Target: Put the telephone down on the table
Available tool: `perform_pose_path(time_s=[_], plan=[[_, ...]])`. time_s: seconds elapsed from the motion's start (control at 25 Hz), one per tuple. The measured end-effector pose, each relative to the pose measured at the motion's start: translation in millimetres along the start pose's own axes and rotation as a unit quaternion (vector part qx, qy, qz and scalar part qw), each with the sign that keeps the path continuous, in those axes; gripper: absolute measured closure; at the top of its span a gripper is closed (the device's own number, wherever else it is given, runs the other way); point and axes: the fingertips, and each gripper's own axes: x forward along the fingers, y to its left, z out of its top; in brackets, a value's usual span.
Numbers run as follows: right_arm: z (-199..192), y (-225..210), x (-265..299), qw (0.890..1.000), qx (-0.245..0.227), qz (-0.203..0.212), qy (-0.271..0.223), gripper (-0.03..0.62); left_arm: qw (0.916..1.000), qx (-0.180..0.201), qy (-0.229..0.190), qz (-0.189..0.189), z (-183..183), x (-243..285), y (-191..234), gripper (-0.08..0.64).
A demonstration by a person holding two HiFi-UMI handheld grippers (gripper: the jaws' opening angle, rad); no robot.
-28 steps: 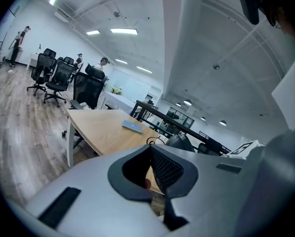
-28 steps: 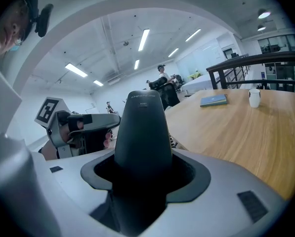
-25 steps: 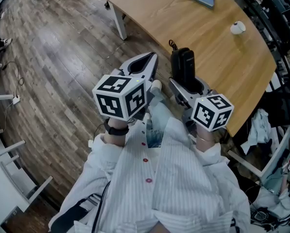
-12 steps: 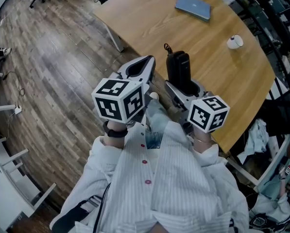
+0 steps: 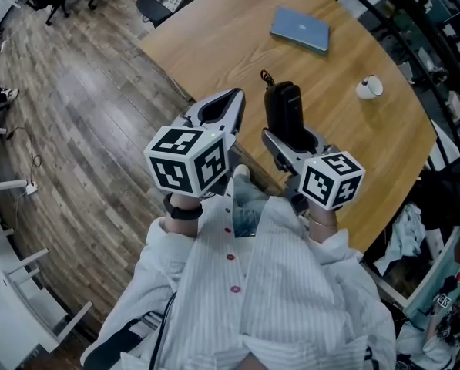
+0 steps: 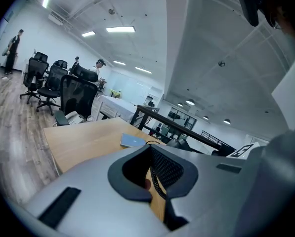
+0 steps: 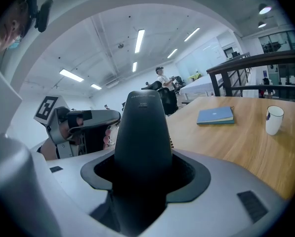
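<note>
My R gripper (image 5: 293, 139) is clamping the black telephone (image 5: 283, 108) upright, holding it over the wooden table (image 5: 214, 37) near its edge. L gripper (image 5: 235, 99) is hovering alongside - jaws together, empty. White cup (image 5: 368, 88) is standing further back - contents not visible.

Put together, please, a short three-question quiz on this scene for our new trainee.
1. Choose: the black telephone handset is A) lying loose, B) clamped in the right gripper, C) dangling free.
2. True or false: the white cup stands on the flat blue book.
3. Fill in: the left gripper has its jaws ___, holding nothing.
Key: 1 B; 2 false; 3 shut.
</note>
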Motion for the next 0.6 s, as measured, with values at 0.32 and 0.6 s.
perform_pose_path(time_s=[0.32,0.6], plan=[[11,-28,12,1.0,0.009,-0.006,0.005,0.299,0.9999,0.002,0.01,-0.003,6,31,5,0.551],[13,-38,31,1.0,0.02,-0.014,0.009,0.299,0.9996,0.001,0.024,-0.012,9,52,21,0.551]])
